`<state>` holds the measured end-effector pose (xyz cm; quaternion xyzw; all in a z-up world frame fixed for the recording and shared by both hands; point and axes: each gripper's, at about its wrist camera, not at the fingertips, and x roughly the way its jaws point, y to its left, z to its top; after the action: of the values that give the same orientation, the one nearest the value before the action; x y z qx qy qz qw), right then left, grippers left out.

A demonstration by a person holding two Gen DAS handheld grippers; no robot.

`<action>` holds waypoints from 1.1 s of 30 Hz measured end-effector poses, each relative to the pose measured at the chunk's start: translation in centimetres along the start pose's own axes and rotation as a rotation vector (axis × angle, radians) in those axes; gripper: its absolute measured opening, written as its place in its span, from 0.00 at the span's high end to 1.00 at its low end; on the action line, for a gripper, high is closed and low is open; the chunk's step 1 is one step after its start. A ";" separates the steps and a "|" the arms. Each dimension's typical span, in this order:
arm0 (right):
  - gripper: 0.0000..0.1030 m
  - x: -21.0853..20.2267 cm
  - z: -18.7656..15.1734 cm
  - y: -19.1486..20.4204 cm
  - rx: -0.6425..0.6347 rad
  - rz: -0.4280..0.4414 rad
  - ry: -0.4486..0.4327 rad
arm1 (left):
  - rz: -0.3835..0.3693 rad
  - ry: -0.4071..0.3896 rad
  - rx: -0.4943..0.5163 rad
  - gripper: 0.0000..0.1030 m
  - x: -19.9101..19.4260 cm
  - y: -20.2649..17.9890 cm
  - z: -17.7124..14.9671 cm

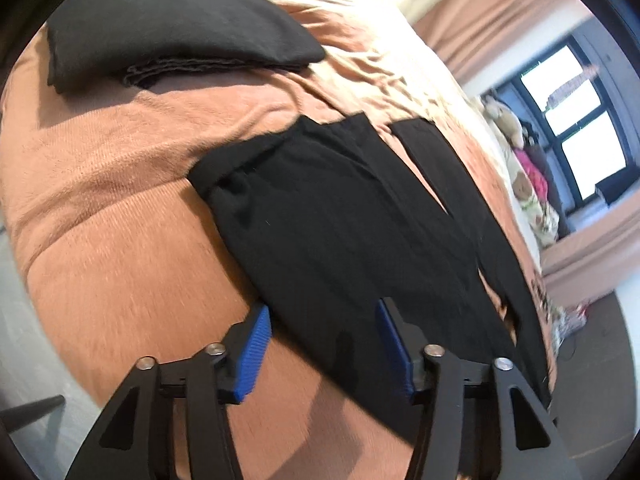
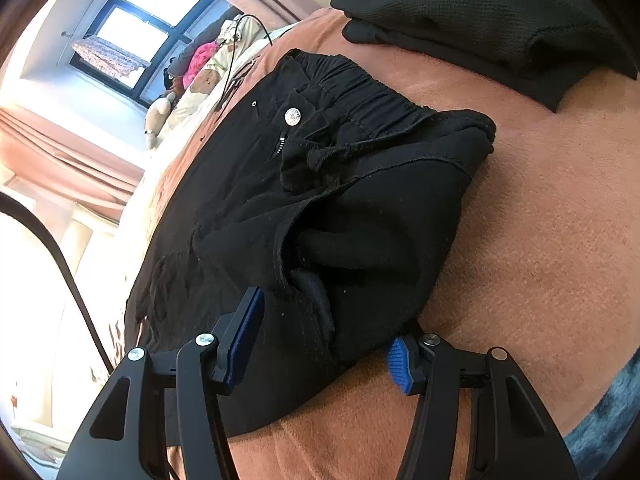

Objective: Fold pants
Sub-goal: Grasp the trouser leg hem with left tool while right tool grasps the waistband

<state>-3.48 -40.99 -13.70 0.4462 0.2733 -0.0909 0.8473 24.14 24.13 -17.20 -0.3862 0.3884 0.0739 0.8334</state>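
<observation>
Your left gripper [image 1: 324, 350] stands over the near end of one leg of the black pants [image 1: 340, 216]. Its jaws are half spread with the leg fabric lying between them. The blue pads [image 1: 252, 354] do not appear to press on the cloth, though the view is blurred, so treat this gripper as released.

Your right gripper [image 2: 324, 340] stands at the waist end of the same pants [image 2: 304, 208]. One pad rests over the hip fabric and the other sits at the outer edge where the cloth meets the blanket [image 2: 540, 240]. The jaws straddle a bunched fold near the pocket. They are half spread and not clamped.

The pants lie flat on the bed. Their long axis runs from the right gripper's waistband, with its silver button [image 2: 292, 116], toward the leg ends at the left gripper. In the left wrist view the two legs run away from the jaws with a narrow gap between them. Each gripper is therefore already at its own end. The likely next move is a close on both edges.

Farther off, a folded black garment [image 1: 180, 36] lies on the blanket, well apart from the pants.
</observation>
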 end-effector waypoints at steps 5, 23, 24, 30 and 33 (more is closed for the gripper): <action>0.48 0.1 0.4 -0.1 0.023 0.008 -0.006 | -0.007 -0.011 -0.038 0.57 0.7 0.9 1.7; 0.95 -2.8 0.9 2.2 -0.045 0.028 -0.084 | 0.004 -0.133 0.007 0.98 -1.7 -1.7 5.9; 0.95 -3.1 0.9 2.6 -0.051 0.034 -0.090 | -0.005 -0.134 0.013 0.98 -1.8 -2.0 6.3; 0.96 -4.9 1.5 3.7 -0.058 0.063 -0.130 | -0.040 -0.160 0.074 0.99 -2.1 -5.1 9.0; 1.00 -5.7 1.9 3.9 -0.067 0.077 -0.147 | -0.054 -0.180 0.104 0.99 -2.3 -7.0 10.6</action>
<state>-5.90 -40.73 -6.98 0.4198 0.1958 -0.0816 0.8825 31.74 27.17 -7.23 -0.3444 0.3049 0.0656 0.8855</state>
